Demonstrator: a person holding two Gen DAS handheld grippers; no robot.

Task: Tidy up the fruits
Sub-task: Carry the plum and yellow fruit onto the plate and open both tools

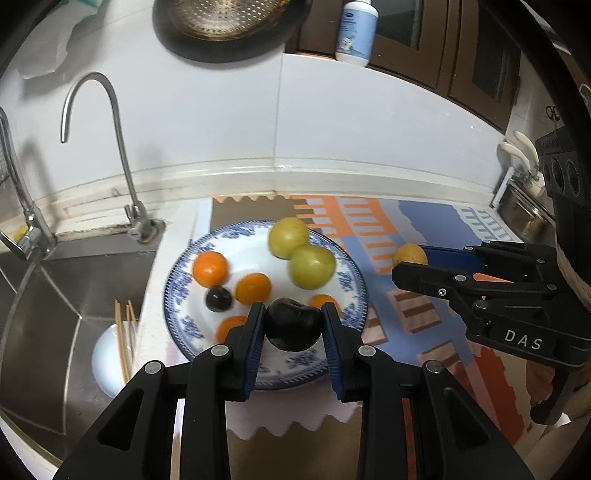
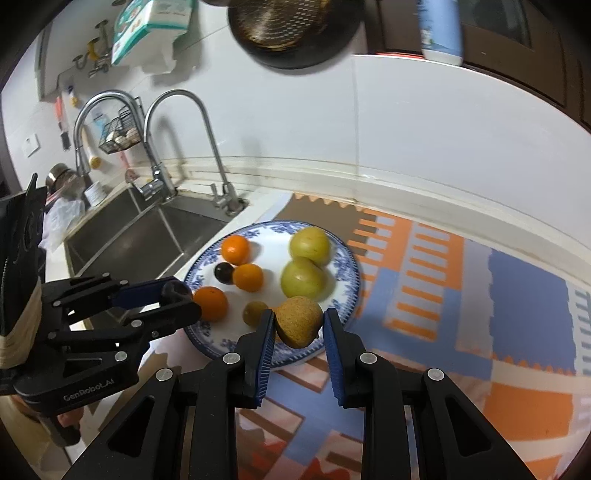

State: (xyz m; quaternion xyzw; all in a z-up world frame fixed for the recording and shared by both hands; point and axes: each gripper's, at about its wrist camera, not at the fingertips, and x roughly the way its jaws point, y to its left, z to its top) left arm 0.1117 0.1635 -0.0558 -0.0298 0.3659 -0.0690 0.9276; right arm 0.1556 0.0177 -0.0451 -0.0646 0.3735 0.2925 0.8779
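Observation:
A blue-and-white plate (image 1: 177, 273) (image 2: 345, 266) on the counter holds two green apples (image 1: 312, 266) (image 2: 304, 277), several oranges (image 1: 209, 268) (image 2: 235, 249), a small dark plum (image 1: 218, 298) (image 2: 224, 272) and a small olive fruit (image 2: 254, 312). My left gripper (image 1: 293, 323) (image 2: 181, 299) is shut on a large dark plum (image 1: 293, 328) (image 2: 175, 290) above the plate's near edge. My right gripper (image 2: 299, 325) (image 1: 408, 260) is shut on a brown-yellow fruit (image 2: 298, 319) (image 1: 410, 254), held above the plate's right side.
A patterned orange-and-blue mat (image 2: 480, 295) (image 1: 424, 229) covers the counter right of the plate. A steel sink (image 1: 74, 295) (image 2: 140, 236) with taps (image 1: 110, 147) lies to the left, holding a bowl with chopsticks (image 1: 123, 332). A colander (image 1: 229, 18) and a bottle (image 1: 356, 29) are on the wall above.

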